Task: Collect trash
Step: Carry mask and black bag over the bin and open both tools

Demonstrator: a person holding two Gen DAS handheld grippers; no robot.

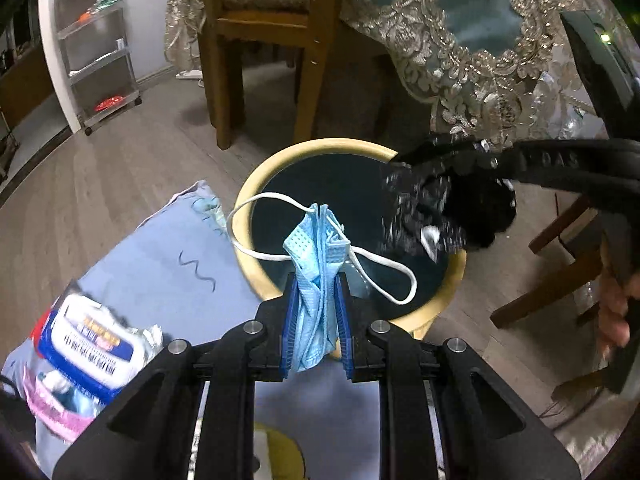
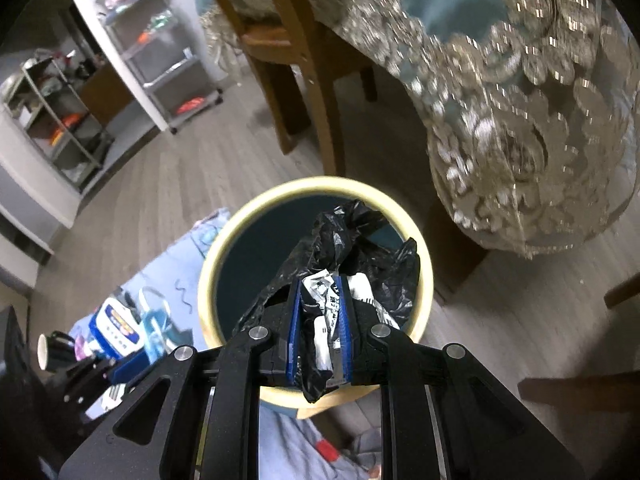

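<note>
Trash in two pieces hangs over the bin (image 1: pixel 256 280), a round pale-yellow container with a dark inside that stands on the grey wood floor (image 1: pixel 100 184).

At about nine o'clock from the bin in the left wrist view, a light blue cloth (image 1: pixel 172 264) lies spread on the floor. On it, toward eight o'clock, sits a blue-and-white wipes packet (image 1: pixel 86 342), blurred, with a pink wrapper (image 1: pixel 56 416) just below it.

At the centre, the left gripper (image 1: pixel 318 320) has its blue pads pressed narrow on a crumpled blue face mask (image 1: pixel 316 276). The mask sticks up above the jaws over the bin's six o'clock rim, and its white ear loops fall out to either side across the opening.

Toward three o'clock, the right gripper (image 2: pixel 320 328) reaches over the bin from the far side. In its own view its pads are closed tight on a black plastic bag (image 2: pixel 356 240) bunched with a white printed wrapper (image 2: pixel 324 292); the bundle hangs above the bin's inside, near the four o'clock rim.

A person's hand (image 1: pixel 616 312) shows at the right edge of the left wrist view, gripping that tool's handle.

Beyond the bin at twelve o'clock stand the legs of a wooden chair (image 1: pixel 228 80), and at one o'clock a lace-edged tablecloth (image 1: pixel 460 60) drapes down. A wheeled shelf rack (image 1: pixel 96 48) stands at ten o'clock.
</note>
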